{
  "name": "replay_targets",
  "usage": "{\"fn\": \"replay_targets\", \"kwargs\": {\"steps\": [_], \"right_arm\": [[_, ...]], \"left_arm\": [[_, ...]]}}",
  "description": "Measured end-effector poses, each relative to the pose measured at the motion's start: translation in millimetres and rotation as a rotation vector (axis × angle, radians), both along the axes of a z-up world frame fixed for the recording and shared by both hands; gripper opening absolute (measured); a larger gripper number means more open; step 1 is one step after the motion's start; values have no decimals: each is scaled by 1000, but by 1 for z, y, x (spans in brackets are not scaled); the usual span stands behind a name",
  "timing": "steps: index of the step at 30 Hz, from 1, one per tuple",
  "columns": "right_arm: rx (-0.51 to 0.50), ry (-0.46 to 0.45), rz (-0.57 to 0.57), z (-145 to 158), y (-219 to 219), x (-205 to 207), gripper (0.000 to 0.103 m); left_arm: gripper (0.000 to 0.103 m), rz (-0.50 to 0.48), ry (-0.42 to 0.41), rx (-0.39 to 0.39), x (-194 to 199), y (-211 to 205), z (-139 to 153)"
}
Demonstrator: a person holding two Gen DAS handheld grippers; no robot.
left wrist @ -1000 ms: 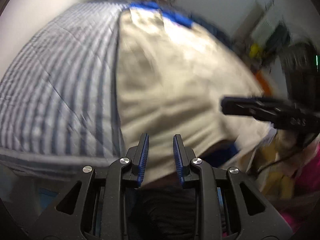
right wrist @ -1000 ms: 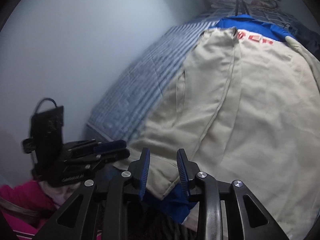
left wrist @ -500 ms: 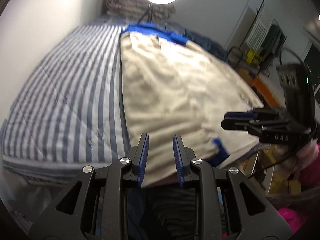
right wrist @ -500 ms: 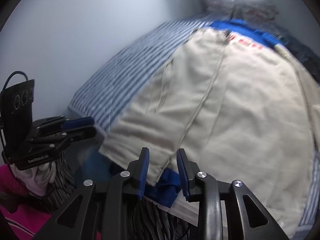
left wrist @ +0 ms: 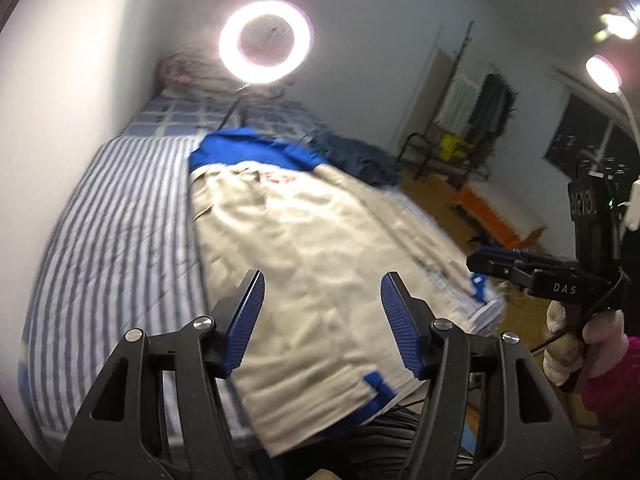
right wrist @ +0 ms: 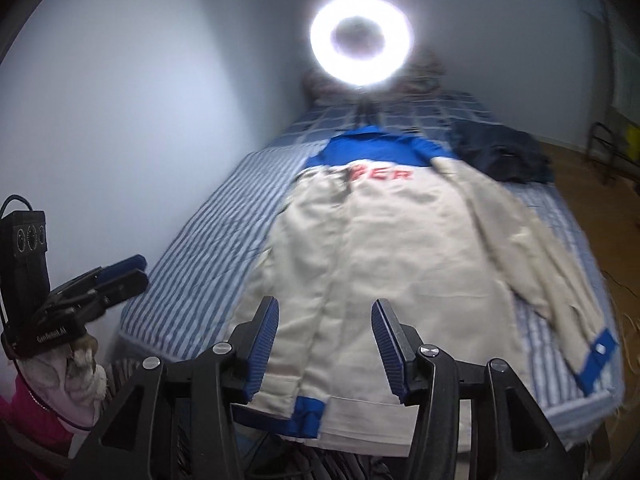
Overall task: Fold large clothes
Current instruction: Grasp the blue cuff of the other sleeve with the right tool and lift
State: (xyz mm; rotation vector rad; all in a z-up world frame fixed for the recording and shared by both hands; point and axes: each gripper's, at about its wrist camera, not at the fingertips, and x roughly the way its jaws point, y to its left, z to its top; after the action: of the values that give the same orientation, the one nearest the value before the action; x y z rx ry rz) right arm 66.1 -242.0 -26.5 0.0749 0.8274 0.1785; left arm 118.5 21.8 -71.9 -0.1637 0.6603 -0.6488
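Your jacket lies lengthwise down the bed, hem at its near edge just beyond both wide-open, empty grippers (left gripper, right gripper); its loose sleeve trails toward the bed's right edge, nearer your right

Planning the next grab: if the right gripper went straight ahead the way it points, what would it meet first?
Most likely the beige jacket spread on the striped bed. The right gripper, jaws open, looks along the jacket's back, just past its blue hem band. Depth is unclear, so the contact point is a guess.

Striped bed carries beige jacket, navy garment.
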Motion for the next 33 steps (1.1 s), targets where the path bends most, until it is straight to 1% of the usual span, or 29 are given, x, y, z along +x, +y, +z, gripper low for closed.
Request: {"fn": "replay_targets", "kwargs": {"steps": [3, 5, 7, 9, 11, 13, 15, 17, 19, 20, 24, 28, 30, 33], "right_arm": [[-16, -25, -62, 25, -10, -8, 51], [-28, -43, -81, 39, -15, -12, 51], [-52, -74, -109, 56, -23, -17, 51], [-59, -93, -133, 67, -32, -20, 51], [-56, -100, -171, 74, -48, -21, 51], [-48, -99, -199, 75, -63, -20, 51], [-25, -84, -237, 72, -87, -21, 51], [-7, -60, -274, 65, -113, -22, 51], [-12, -38, -305, 56, -134, -23, 51], [-17, -23, -332, 50, -152, -24, 51], [23, 21, -403, 26, -211, -29, 51], [50, 85, -478, -13, -277, -25, 51], [100, 116, -521, -41, -314, -21, 51], [182, 164, -585, -79, -358, -18, 51]], "left_arm": [[62, -36, -20, -31, 15, -3, 12], [62, -45, -31, -39, 19, -4, 16], [62, -54, -28, -51, 22, -5, 19], [62, -55, -26, -55, 22, -4, 21], [62, -54, -32, -50, 21, -4, 22], [62, -44, -37, -33, 22, -5, 23], [62, -32, -33, -25, 23, -6, 25], [62, -22, -32, -25, 21, -9, 29], [62, -7, -44, -20, 16, -13, 34], [62, 0, -48, -18, 14, -15, 36], [62, 22, -55, -1, 5, -26, 40], [62, 47, -43, 50, -2, -43, 38], [62, 58, -24, 76, -3, -52, 33], [62, 61, 4, 125, -4, -67, 22]]}}
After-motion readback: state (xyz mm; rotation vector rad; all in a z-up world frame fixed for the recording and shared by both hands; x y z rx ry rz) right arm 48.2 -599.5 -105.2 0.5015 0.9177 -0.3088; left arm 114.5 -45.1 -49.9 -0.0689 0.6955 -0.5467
